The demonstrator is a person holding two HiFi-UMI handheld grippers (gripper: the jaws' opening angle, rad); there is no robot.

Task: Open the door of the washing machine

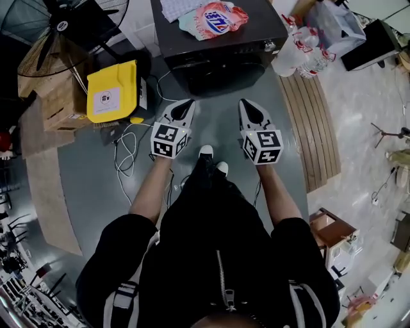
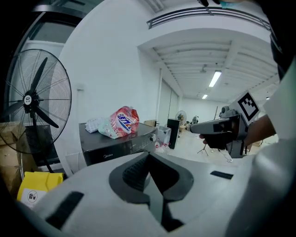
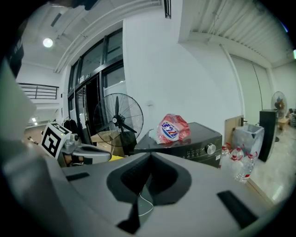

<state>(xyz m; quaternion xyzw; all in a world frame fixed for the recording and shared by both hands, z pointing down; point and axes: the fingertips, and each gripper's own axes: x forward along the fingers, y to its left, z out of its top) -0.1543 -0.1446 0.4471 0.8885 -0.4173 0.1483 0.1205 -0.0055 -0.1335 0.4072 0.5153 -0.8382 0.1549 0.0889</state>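
The dark washing machine (image 1: pixel 221 45) stands ahead of me, its front face (image 1: pixel 218 75) seen steeply from above, so the door is hard to make out. A pink detergent bag (image 1: pixel 216 16) lies on its top. My left gripper (image 1: pixel 188 104) and right gripper (image 1: pixel 246 104) are held side by side a short way in front of the machine, both shut and holding nothing. The left gripper view has the machine (image 2: pixel 115 143) beyond the closed left gripper (image 2: pixel 149 155), with my right gripper (image 2: pixel 217 127) alongside. The right gripper view looks past the right gripper (image 3: pixel 150 156) at the control panel (image 3: pixel 199 150); the body hides the door.
A yellow box (image 1: pixel 112 93) and wooden crates (image 1: pixel 61 102) sit left of the machine, with a standing fan (image 1: pixel 70 19) behind them. Cables (image 1: pixel 125 150) trail over the grey floor. Water bottles (image 1: pixel 307 54) and wooden planks (image 1: pixel 314 128) lie to the right.
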